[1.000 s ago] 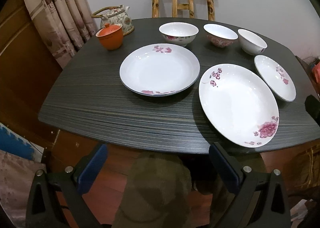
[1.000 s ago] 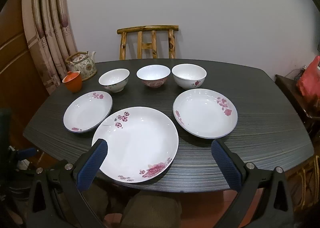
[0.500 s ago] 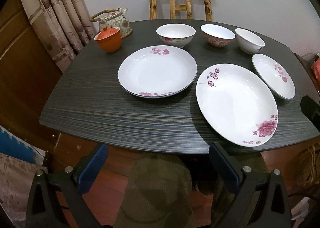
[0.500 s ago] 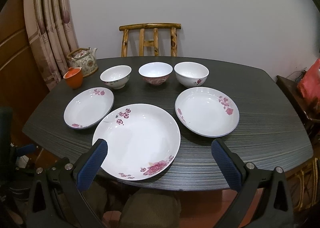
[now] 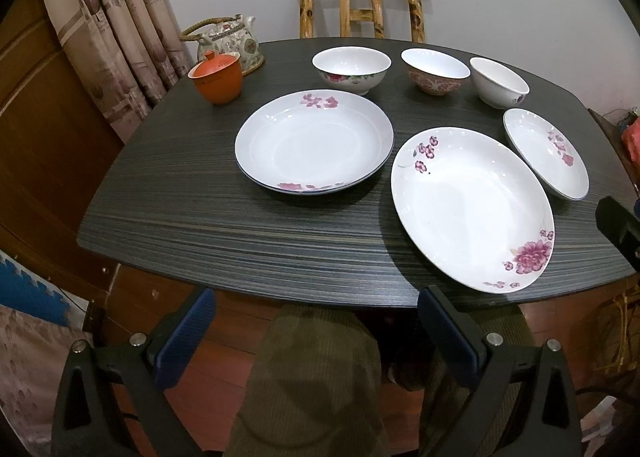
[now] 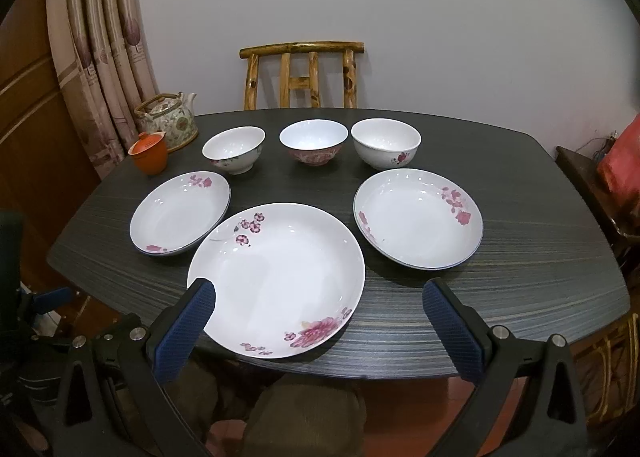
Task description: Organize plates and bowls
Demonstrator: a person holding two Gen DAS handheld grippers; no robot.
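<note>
On the dark striped table point(image 5: 224, 225), seen from the left wrist, the left gripper point(image 5: 316, 321) hangs short of the near edge, fingers spread wide and empty. Straight ahead lies a floral plate point(image 5: 314, 147); the largest plate point(image 5: 472, 209) sits to its right, near the edge, with a third plate point(image 5: 546, 153) beyond. Three bowls point(image 5: 351, 65) line the back, apart from one another, probably laid out singly so each can be picked and stacked. An orange lidded cup point(image 5: 216, 77) and teapot point(image 5: 232, 39) stand in the far left corner.

From the right wrist, the right gripper point(image 6: 318, 317) is likewise released and holds nothing, roughly facing the largest plate point(image 6: 276, 281). Nothing is stacked yet.
</note>
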